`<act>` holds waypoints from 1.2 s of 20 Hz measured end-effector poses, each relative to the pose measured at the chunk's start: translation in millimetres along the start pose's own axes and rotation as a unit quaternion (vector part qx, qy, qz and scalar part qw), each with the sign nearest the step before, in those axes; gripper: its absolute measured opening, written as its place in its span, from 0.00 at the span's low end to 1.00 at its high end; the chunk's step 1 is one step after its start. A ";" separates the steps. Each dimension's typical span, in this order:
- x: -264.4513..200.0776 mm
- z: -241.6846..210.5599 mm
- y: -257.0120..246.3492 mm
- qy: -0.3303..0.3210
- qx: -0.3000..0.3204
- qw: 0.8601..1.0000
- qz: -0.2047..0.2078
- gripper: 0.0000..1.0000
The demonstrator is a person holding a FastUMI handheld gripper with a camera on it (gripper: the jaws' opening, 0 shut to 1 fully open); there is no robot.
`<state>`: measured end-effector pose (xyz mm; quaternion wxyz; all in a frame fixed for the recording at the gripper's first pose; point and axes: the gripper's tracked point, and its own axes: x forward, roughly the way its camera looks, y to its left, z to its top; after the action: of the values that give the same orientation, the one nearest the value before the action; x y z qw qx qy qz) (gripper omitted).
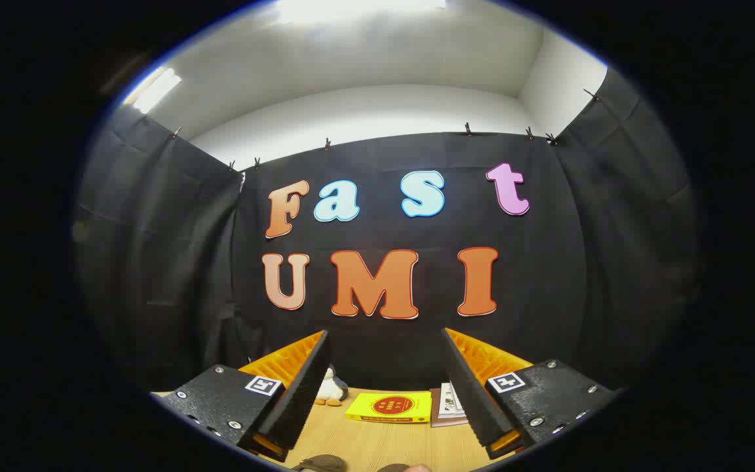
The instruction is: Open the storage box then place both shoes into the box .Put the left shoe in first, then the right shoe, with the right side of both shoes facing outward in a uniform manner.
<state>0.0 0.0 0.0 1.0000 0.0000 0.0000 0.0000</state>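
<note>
Gripper [385, 387] fingers spread open holding nothing, yellow book [390, 407] on wooden table [377, 446] between them, label unreadable

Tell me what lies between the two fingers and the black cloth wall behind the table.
In the gripper view, the open gripper holds nothing; beyond its fingers a yellow box lies flat on the wooden table, a small plush toy beside it.

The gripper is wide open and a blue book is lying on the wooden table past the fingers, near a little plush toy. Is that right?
Not quite: the book is yellow with a red circle, not blue. The gripper view shows it. The rest holds: the gripper is wide open, and the book lies on the wooden table beyond the fingers, near a little plush toy.
</note>
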 end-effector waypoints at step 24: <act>5.0 -35.0 39.1 0.057 -0.007 0.997 0.056 0.99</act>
<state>5.0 39.1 -35.0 0.9968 -0.0066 0.0572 0.0557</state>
